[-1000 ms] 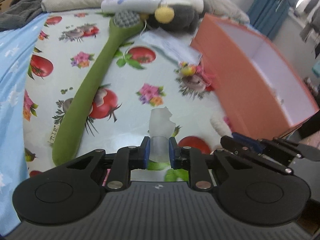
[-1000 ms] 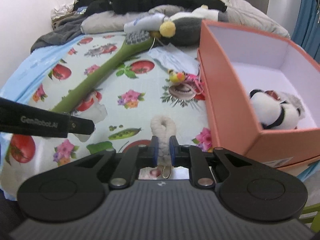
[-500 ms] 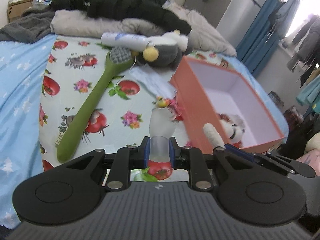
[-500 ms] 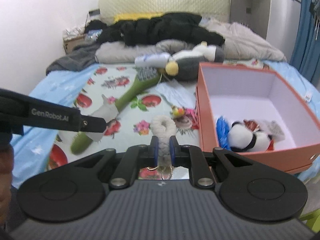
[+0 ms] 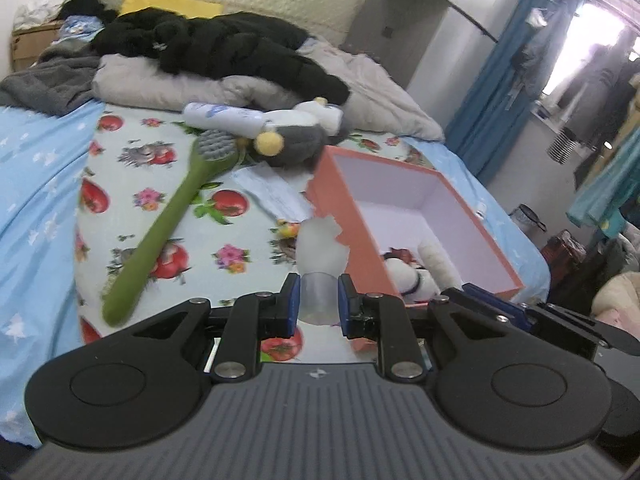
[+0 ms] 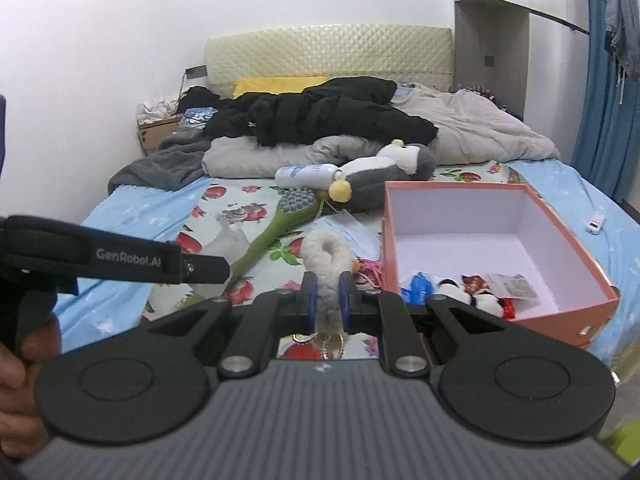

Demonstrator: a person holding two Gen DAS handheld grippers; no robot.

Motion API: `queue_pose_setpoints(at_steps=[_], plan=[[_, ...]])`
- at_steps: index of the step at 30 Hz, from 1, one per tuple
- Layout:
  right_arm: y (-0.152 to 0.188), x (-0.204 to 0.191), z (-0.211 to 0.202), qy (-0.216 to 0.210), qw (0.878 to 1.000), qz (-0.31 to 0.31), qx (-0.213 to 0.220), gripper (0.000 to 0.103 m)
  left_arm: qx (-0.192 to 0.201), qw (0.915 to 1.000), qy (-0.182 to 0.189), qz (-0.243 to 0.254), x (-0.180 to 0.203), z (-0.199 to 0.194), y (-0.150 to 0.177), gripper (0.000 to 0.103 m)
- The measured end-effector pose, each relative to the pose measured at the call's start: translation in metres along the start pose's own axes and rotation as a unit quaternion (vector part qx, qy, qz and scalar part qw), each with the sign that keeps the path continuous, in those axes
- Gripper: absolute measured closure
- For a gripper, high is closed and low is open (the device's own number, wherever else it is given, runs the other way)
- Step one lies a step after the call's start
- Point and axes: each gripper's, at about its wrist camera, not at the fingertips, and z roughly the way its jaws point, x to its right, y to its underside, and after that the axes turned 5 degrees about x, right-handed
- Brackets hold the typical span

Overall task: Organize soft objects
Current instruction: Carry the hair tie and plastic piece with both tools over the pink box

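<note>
1. Beyond the fingers of both grippers lay a bed with a blue sheet, covered in the middle by a cloth printed with tomatoes and flowers.
2. The left gripper had its fingers closed on a translucent white soft piece, held above the cloth just left of the orange box.
3. The right gripper had its fingers clamped on a fluffy white loop, raised above the cloth, left of the box's near corner.
4. Inside the open box, beyond and right of the right fingers, lay a panda plush and some wrappers.
5. Left of the fingers a long green brush lay on the cloth.
6. Farther off were a grey plush, a white bottle, a black jacket, grey bedding, a padded headboard against a white wall, and blue curtains at the right.
</note>
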Motion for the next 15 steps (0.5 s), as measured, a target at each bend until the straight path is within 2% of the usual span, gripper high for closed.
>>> queue_pose_setpoints(at_steps=[9,15], plan=[[0.002,0.037,-0.027,0.047,0.999,0.028,0.002,0.088,-0.011,0.9982,0.052,0.027,0.050,0.019,-0.004,0.080],[0.009,0.069,-0.028,0.080,0.996,0.048,-0.006,0.088,-0.035,0.9954,0.085,0.028,0.074,0.056,-0.015,0.080]])
